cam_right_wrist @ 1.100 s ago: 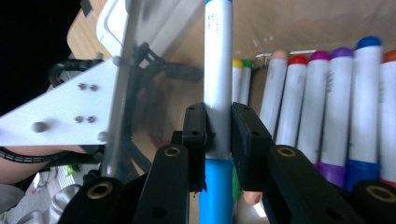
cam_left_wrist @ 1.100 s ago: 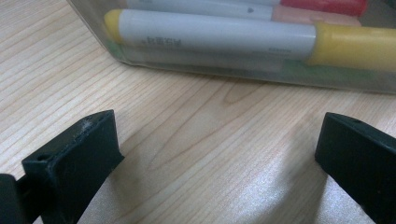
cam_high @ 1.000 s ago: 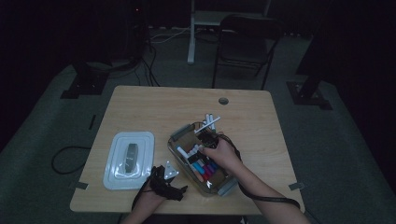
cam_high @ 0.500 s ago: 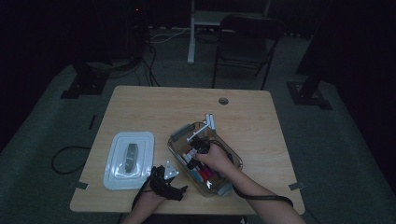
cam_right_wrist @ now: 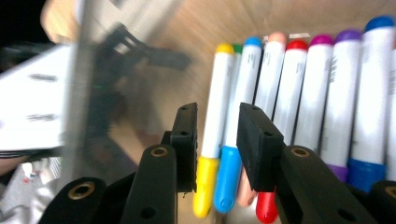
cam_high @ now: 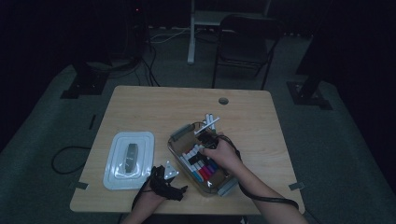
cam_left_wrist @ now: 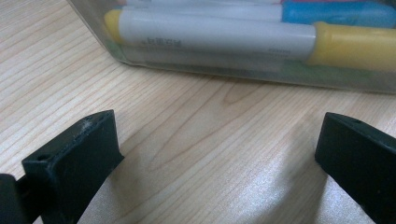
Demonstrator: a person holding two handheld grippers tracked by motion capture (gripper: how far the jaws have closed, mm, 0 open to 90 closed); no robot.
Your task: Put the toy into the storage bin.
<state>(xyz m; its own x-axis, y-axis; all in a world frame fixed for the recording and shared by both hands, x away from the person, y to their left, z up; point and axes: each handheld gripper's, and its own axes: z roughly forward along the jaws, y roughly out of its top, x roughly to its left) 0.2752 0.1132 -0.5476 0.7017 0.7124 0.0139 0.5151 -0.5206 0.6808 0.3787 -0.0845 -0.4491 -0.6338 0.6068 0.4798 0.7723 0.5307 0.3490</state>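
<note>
A clear plastic box (cam_high: 179,134) sits on the wooden table, holding a row of white markers (cam_high: 201,166) with coloured caps. My right gripper (cam_high: 206,143) reaches into it. In the right gripper view its jaws (cam_right_wrist: 217,122) stand a little apart above the yellow-capped and blue-capped markers (cam_right_wrist: 299,93); they have just been opening and press on nothing. My left gripper (cam_high: 169,179) rests on the table by the box's near-left side. It is open (cam_left_wrist: 219,140), with bare wood between its jaws and a yellow-capped marker (cam_left_wrist: 210,30) visible through the box wall ahead.
The box's white lid (cam_high: 116,175) lies to the left with a grey object (cam_high: 131,156) on it. Two white markers (cam_high: 208,123) stick out over the box's far end. A cable hole (cam_high: 223,100) is near the table's far edge. A chair (cam_high: 247,37) stands beyond.
My right hand dipped toward the near-left of the box over the markers, then came back a little. The left hand has stayed put.
</note>
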